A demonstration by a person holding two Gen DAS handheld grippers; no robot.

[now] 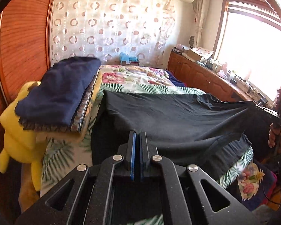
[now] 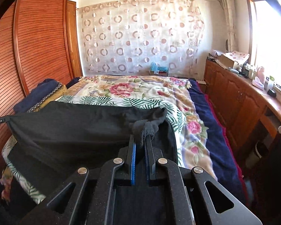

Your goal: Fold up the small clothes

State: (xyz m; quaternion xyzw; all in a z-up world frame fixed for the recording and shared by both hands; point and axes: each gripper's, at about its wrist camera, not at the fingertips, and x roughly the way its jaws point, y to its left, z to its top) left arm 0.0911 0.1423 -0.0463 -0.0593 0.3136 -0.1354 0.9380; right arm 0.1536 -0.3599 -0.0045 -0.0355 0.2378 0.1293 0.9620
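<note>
Black garment [image 1: 178, 120] is held up, stretched between both grippers over the near end of the bed [image 1: 136, 78]; its far edge sags onto the floral cover, near edge hangs down toward the cameras.

Left gripper [image 1: 137, 134]: clenched on the garment's near-left edge, cloth pinched flat between the pads. Right gripper [image 2: 141, 136]: clamped on a bunched corner of the garment, a wad of fabric sticking up between the fingers.

Edges and room: far half of the bed is open, only floral cover. Left side is tight, with a stack of folded clothes [image 1: 61, 93] at the bed's left edge, a yellow plush [image 1: 18, 135] just beside it and the slatted wardrobe [image 1: 24, 43] right behind. Right of the bed, a navy blanket [image 2: 211, 131] hangs at the edge, then a narrow gap to the wood cabinets [image 2: 239, 101] under the window.

View differences: the left wrist view shows the plush, the stack up close, and the right gripper at far right with a hand [image 1: 277, 136] on it. The right wrist view shows the bed's right edge, blanket and gap, plus only the left gripper's tip at far left; the plush is out of its sight.
</note>
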